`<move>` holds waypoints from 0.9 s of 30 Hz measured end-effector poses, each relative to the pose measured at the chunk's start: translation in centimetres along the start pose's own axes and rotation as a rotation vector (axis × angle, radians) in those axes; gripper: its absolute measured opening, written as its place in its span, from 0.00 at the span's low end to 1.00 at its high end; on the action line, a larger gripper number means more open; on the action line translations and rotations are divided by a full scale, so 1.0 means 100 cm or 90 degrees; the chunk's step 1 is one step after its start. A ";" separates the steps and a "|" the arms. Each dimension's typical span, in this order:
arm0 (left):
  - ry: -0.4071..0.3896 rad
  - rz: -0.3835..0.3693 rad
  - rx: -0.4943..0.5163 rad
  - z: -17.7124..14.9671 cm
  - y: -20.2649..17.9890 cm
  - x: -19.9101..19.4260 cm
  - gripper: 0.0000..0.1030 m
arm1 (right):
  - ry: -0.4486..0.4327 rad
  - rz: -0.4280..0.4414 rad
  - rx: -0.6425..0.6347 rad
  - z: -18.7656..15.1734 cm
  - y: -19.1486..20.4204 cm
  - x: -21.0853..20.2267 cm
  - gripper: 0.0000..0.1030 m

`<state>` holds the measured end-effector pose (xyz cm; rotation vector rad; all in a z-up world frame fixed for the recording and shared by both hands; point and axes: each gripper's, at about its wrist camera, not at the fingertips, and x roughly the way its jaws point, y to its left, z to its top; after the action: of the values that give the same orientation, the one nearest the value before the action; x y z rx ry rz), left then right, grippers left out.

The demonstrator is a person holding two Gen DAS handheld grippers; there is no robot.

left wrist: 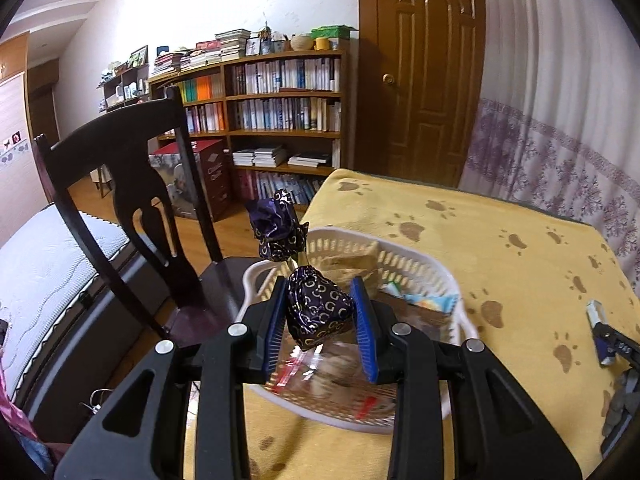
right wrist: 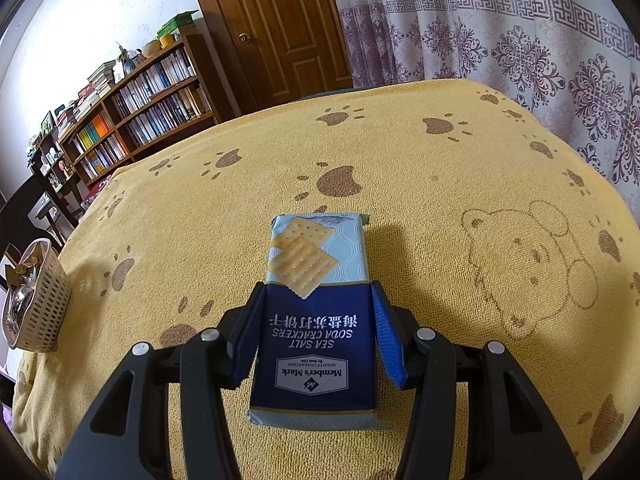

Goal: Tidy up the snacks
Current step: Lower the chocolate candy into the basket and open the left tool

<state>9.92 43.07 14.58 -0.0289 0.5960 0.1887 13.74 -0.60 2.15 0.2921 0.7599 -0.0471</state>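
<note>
Two risks are standing out. The left gripper (left wrist: 320,312) is holding a purple foil candy (left wrist: 318,310) over the white lattice basket (left wrist: 432,276), fingers clamped on crinkly, slippery wrap; it could be slipping free or landing outside. The right gripper (right wrist: 316,332) is bracketing the glossy flat cracker pack (right wrist: 316,320) lying on the terry-covered desk (right wrist: 440,200); I cannot tell if its fingers are touching.

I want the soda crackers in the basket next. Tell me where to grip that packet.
Grip the cracker packet across its narrow width at the dark blue lower half, coming in along its length from the near end. It lies flat on the yellow cloth, long sides straight and parallel, and the right gripper already brackets them there.
</note>
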 end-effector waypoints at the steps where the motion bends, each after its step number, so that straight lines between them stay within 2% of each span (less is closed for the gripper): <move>1: 0.003 0.003 0.002 -0.001 0.001 0.002 0.32 | 0.000 0.000 0.000 0.000 0.000 0.000 0.50; 12: 0.046 0.005 0.004 -0.007 0.009 0.029 0.34 | -0.003 0.003 -0.001 0.000 0.001 0.000 0.50; 16: 0.048 -0.006 -0.022 -0.007 0.020 0.034 0.50 | -0.003 0.003 -0.001 0.000 0.000 0.000 0.50; 25: 0.036 -0.012 -0.041 -0.004 0.027 0.029 0.59 | -0.004 0.003 -0.001 0.000 0.000 0.000 0.50; 27: 0.030 -0.014 -0.046 -0.003 0.028 0.026 0.65 | -0.005 0.004 -0.001 0.000 0.000 -0.001 0.50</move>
<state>11.39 46.21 12.98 -0.1101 0.6354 0.1893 13.67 -0.58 2.17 0.2933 0.7506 -0.0417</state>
